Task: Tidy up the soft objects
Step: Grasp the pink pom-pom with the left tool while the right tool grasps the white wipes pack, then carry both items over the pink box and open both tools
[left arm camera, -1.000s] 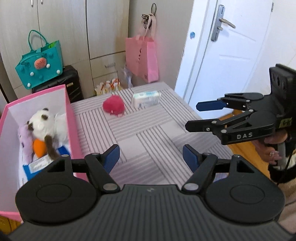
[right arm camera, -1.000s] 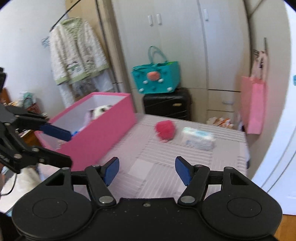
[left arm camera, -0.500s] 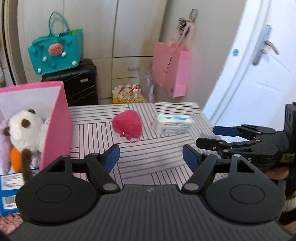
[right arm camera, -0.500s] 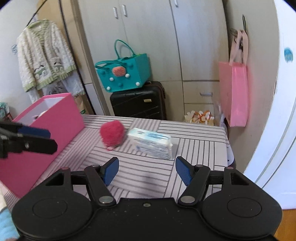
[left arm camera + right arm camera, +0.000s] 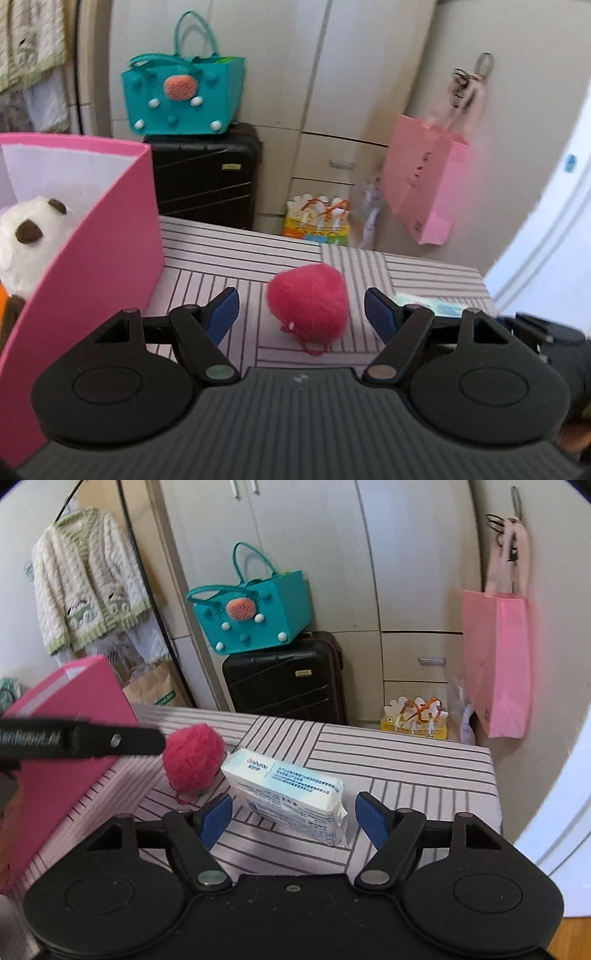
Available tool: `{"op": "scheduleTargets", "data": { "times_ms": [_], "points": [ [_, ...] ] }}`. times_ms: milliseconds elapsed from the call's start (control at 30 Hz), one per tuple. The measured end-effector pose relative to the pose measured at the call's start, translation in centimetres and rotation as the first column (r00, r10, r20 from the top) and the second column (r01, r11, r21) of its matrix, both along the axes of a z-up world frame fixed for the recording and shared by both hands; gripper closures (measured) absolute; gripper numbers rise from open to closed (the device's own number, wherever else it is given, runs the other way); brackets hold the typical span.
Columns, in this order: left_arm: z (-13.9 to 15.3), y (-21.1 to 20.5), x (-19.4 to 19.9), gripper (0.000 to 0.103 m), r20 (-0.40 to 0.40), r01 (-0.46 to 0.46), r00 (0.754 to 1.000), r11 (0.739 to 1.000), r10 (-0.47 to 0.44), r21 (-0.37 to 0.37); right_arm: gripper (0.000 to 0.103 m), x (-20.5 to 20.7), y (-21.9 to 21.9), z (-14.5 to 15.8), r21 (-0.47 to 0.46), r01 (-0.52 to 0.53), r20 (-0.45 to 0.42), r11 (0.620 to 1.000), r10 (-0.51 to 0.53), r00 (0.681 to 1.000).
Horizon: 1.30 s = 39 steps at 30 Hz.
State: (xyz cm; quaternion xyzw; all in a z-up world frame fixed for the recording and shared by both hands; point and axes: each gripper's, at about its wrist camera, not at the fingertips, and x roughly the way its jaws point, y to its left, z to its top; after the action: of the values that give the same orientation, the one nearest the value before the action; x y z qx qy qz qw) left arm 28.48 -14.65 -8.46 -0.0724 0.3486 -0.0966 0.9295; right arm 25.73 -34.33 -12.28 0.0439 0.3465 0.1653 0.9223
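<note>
A fluffy red heart-shaped plush (image 5: 308, 304) lies on the striped table (image 5: 221, 254). My left gripper (image 5: 300, 310) is open, its blue pads on either side of the plush, just in front of it. A white tissue pack (image 5: 288, 794) lies to the plush's right (image 5: 192, 758). My right gripper (image 5: 293, 814) is open, with the tissue pack between its fingers. A pink box (image 5: 92, 236) at the left holds a white and brown plush toy (image 5: 26, 232).
A teal felt bag (image 5: 181, 99) sits on a black suitcase (image 5: 207, 184) behind the table. A pink paper bag (image 5: 424, 188) hangs on the wall at the right. The left gripper's arm (image 5: 81, 740) crosses the right wrist view at the left.
Both grippers have moved forward over the table. The left one has closed in on the red plush, the right one on the tissue pack. Both stay open.
</note>
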Motion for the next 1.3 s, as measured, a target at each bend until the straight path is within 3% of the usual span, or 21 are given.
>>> {"op": "scheduleTargets", "data": {
  "times_ms": [367,467,533,600,667,733,800,1000,1300],
  "points": [
    [-2.5,-1.9,1.2,0.029,0.036,-0.126,0.992,0.991,0.124,0.035,0.025,0.9,0.1,-0.4,-0.045,-0.057,0.048,0.997,0.059,0.997],
    [-2.8,-2.3,1.4,0.030,0.024,-0.137,0.990,0.990,0.136,0.042,0.046,0.6,-0.3,-0.4,-0.028,-0.069,0.055,0.997,0.071,0.996],
    [-3.0,-2.8,1.6,0.030,0.018,-0.128,0.992,0.990,0.127,0.061,0.068,0.5,-0.8,-0.3,0.007,-0.073,0.042,0.997,0.072,0.996],
    [-3.1,-3.1,1.5,0.030,0.027,-0.142,0.990,0.987,0.140,0.077,0.080,0.2,-1.0,-0.4,0.031,-0.084,0.032,0.996,0.083,0.996],
    [-3.3,-3.1,1.6,0.035,0.032,-0.155,0.988,0.984,0.153,0.085,0.081,-0.4,-0.9,-0.2,0.018,-0.078,0.042,0.997,0.078,0.996],
    [-3.5,-3.2,1.9,0.058,0.012,-0.142,0.990,0.986,0.141,0.092,0.081,-0.9,-0.8,-0.1,0.020,-0.067,0.046,0.998,0.066,0.997],
    [-3.6,-3.2,1.9,0.064,0.001,-0.128,0.992,0.986,0.129,0.104,0.081,-1.4,-0.8,-0.1,0.026,-0.047,0.044,0.999,0.046,0.998],
    [-2.8,-2.7,0.8,0.065,-0.008,-0.103,0.995,0.993,0.104,0.062,0.081,-2.3,-0.6,0.3,0.067,0.015,0.010,0.998,-0.016,1.000],
    [-1.0,-1.2,-3.5,0.065,-0.025,0.008,1.000,0.999,-0.007,0.032,0.081,-4.9,0.4,1.4,0.129,0.063,-0.087,0.990,-0.052,0.995]
  ]
}}
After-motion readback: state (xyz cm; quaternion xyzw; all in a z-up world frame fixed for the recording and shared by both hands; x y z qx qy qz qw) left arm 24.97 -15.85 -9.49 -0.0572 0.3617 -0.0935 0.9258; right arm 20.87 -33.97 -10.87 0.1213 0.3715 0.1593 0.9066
